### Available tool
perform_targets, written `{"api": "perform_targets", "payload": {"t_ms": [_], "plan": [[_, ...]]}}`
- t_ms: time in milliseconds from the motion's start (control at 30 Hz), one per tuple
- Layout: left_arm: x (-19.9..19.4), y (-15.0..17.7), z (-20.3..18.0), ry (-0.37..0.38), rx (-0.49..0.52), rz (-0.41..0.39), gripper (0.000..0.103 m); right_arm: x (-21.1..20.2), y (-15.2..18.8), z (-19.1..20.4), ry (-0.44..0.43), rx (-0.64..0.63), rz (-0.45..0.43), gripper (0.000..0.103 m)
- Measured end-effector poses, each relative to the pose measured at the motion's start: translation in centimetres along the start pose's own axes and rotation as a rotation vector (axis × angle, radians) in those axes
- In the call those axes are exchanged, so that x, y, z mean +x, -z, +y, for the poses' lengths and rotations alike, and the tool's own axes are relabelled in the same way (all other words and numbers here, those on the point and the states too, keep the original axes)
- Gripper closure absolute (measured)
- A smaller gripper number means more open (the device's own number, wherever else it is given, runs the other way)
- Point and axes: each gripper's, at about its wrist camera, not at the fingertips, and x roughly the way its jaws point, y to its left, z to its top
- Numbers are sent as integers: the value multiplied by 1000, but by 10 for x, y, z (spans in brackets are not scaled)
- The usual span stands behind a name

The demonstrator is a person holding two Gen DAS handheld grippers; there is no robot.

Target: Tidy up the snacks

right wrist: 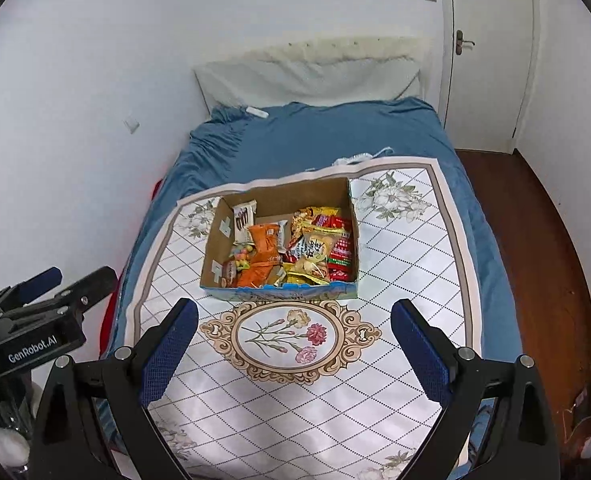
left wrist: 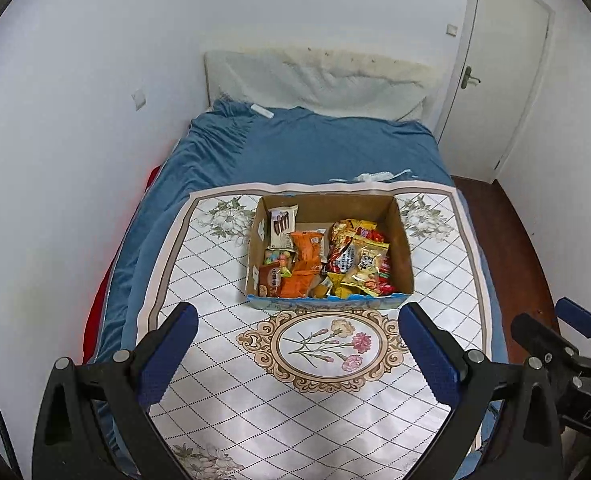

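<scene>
Snacks (left wrist: 327,262) lie packed in a cardboard box (left wrist: 403,248) on a floral mat (left wrist: 327,380) over the bed (left wrist: 315,148), ahead of both hand-held grippers. The left hand-held gripper (left wrist: 297,320) and right hand-held gripper (right wrist: 293,316) hover spread wide, holding nothing.

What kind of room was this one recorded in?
Most likely a bedroom: a bed with a blue sheet, a pillow against the wall, and a door. The snack box sits on the bed.
</scene>
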Motion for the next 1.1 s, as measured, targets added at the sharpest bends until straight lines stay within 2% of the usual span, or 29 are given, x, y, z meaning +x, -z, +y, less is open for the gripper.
{"api": "perform_targets", "payload": {"t_ms": [233, 600, 1100], "plan": [[-8, 3, -3, -8, 3, -21, 0, -9, -1, -5, 10, 15, -18, 2], [16, 0, -5, -41, 17, -69, 0, 28, -6, -12, 74, 2, -25, 0], [25, -5, -1, -69, 8, -80, 0, 44, -16, -8, 83, -8, -37, 0]]}}
